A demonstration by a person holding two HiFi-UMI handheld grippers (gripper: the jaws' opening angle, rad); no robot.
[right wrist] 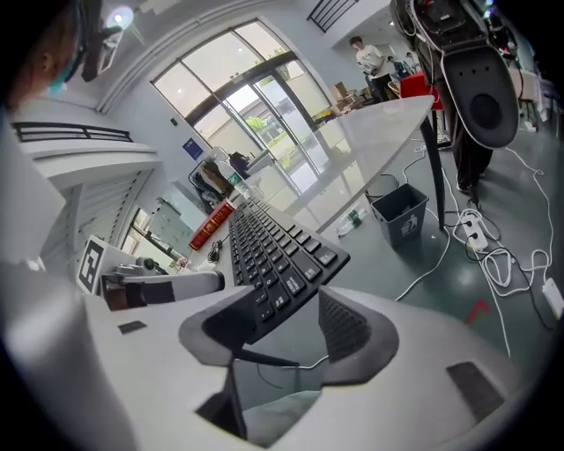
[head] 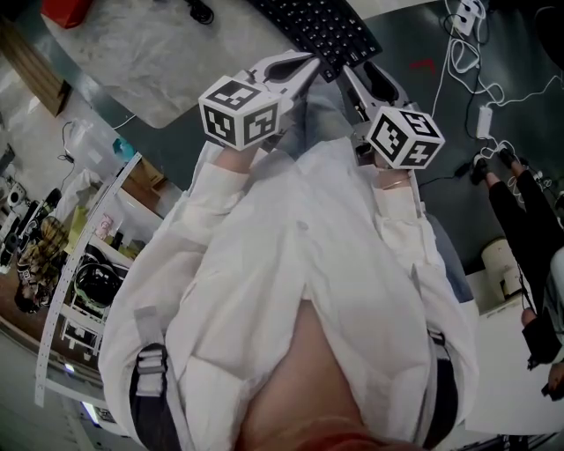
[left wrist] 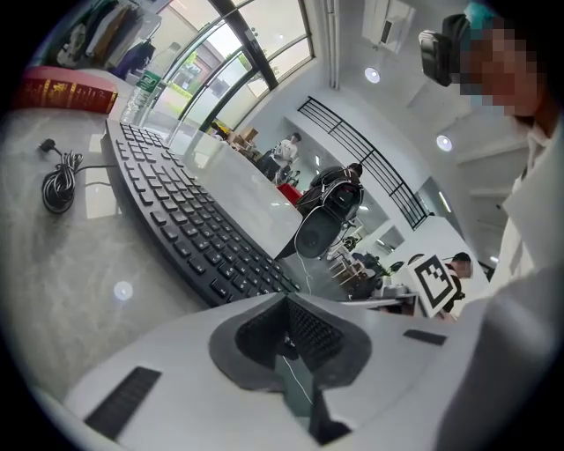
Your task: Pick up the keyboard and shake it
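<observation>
Plainly the step in hand was the pick-up. The keyboard (head: 322,26) lay on the table (head: 167,62), its near end at the edge closest to the person and both tools beside that end.

The right gripper (right wrist: 291,330) stood with its jaws apart, and in its own view the keyboard's (right wrist: 273,255) near corner reached in between them. No pad looked to be pressing on it. The left gripper (left wrist: 287,330) had its jaws together on nothing, just short of the keyboard (left wrist: 176,211).

To do this well, I judged that the right tool should slide further along the end, so the pads bit onto the body and not merely the corner, and only then close. The left jaws would need to part and take the same end further along. With two firm holds the board could come up level and take a shake without twisting loose. A cord (left wrist: 59,187) lay coiled on the table near the board; whether it belonged to the keyboard could not be told, so slack ought to be watched.

The head view cut off most of the keyboard at its top edge, and the left gripper (head: 304,66) and right gripper (head: 355,69) overlapped its corner there. Whether the left tips touched it was unclear. The keyboard's underside and the right tool's lower pad contact were hidden.
</observation>
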